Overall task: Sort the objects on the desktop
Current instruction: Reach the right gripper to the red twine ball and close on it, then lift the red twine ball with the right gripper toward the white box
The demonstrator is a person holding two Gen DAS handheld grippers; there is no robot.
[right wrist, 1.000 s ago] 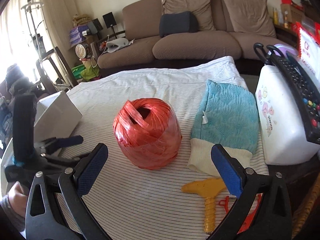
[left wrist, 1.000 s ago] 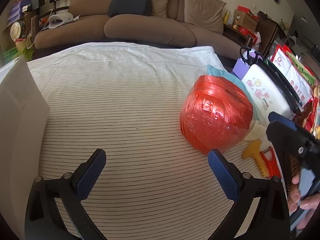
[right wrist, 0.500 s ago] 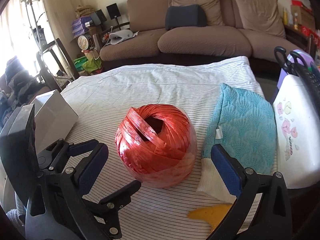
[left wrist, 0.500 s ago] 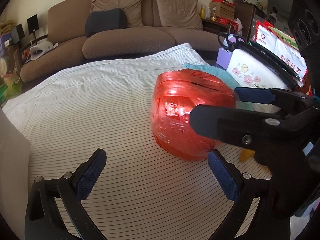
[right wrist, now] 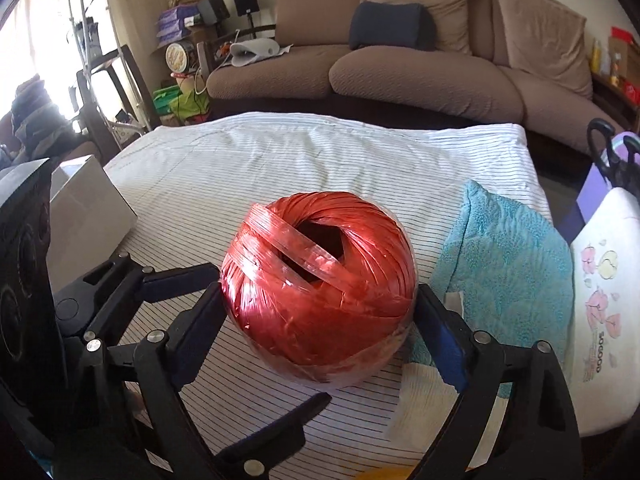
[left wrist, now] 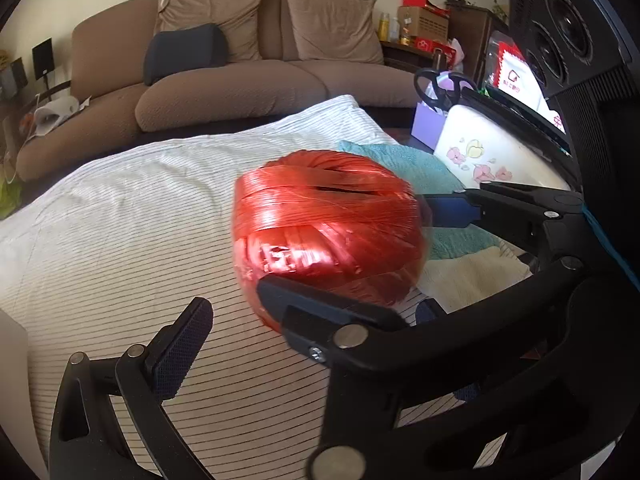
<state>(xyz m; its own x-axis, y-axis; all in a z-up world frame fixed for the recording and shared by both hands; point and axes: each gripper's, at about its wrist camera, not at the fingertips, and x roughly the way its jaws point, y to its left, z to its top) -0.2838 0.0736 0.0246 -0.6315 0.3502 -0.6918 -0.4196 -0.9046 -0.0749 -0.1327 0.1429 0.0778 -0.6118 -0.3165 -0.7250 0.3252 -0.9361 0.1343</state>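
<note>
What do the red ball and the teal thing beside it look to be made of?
Red ball: probably wound plastic strapping, glossy flat bands with highlights and a hollow core. Teal cloth: seemingly terry fabric, matte, nubby looped surface, cream edge.

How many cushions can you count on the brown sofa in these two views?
3. Two tan back cushions stand side by side against the sofa's backrest; a dark blue cushion sits in front of the left one. Others may lie outside the frame.
</note>
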